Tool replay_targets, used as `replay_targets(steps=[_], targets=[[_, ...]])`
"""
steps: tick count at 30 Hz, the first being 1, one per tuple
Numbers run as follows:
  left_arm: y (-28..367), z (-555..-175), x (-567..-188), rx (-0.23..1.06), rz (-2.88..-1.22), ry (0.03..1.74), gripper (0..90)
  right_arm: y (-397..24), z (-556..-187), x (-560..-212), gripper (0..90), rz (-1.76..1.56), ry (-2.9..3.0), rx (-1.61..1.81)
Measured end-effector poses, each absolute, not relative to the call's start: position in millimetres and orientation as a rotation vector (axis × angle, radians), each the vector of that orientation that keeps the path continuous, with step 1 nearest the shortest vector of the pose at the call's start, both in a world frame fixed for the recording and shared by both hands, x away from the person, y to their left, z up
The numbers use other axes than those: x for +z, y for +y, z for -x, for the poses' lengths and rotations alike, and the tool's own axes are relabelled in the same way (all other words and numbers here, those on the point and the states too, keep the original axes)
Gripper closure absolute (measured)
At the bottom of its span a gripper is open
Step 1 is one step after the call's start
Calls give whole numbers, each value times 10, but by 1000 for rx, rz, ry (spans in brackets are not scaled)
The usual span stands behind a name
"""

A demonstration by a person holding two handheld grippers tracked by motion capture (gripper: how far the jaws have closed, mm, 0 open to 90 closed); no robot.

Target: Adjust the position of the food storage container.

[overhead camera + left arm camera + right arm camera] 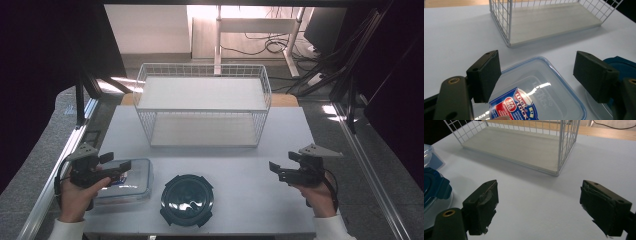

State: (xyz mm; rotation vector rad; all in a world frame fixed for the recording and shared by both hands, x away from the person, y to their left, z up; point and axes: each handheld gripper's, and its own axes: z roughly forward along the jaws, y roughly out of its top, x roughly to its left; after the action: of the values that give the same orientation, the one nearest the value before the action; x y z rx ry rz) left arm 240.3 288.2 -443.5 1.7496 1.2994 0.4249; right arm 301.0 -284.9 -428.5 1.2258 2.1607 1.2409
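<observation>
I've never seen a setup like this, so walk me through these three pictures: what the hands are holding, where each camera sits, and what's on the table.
A person sits at a white table and holds a hand tool with two black jaws in each hand. The high view looks down from above: the left tongs hover over a clear rectangular container with a blue-edged lid, the right tongs over bare table. Each of the other two pictures comes from a camera riding on one tool, looking along its jaws. Both pairs stand open and hold nothing. A round dark-blue lidded container sits front centre, and a white wire shelf rack stands behind.
</observation>
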Motion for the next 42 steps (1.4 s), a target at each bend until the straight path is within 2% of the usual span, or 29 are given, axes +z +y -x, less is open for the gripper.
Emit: replay_targets(steps=[16,31,36,39,42], targets=[[2798,-2261,-4200,435,-1803,1255,234,-2858,-2967,-4255,190,-1207,2153,1255],[2837,-1965,-4221,415,-1941,1202,352,-2889,-2936,-4230,192,-1221,2131,1251],[2922,-1900,-4299,383,-1945,1212,565,-2877,-2943,-4252,193,-1230,2130,1237],[2962,-1875,-4349,306,-1965,1197,707,-2872,-2946,-4270,192,-1239,2126,1229],[2967,-1859,-4423,261,-2018,1180,805,-2876,-2946,-4277,192,-1246,2127,1223]])
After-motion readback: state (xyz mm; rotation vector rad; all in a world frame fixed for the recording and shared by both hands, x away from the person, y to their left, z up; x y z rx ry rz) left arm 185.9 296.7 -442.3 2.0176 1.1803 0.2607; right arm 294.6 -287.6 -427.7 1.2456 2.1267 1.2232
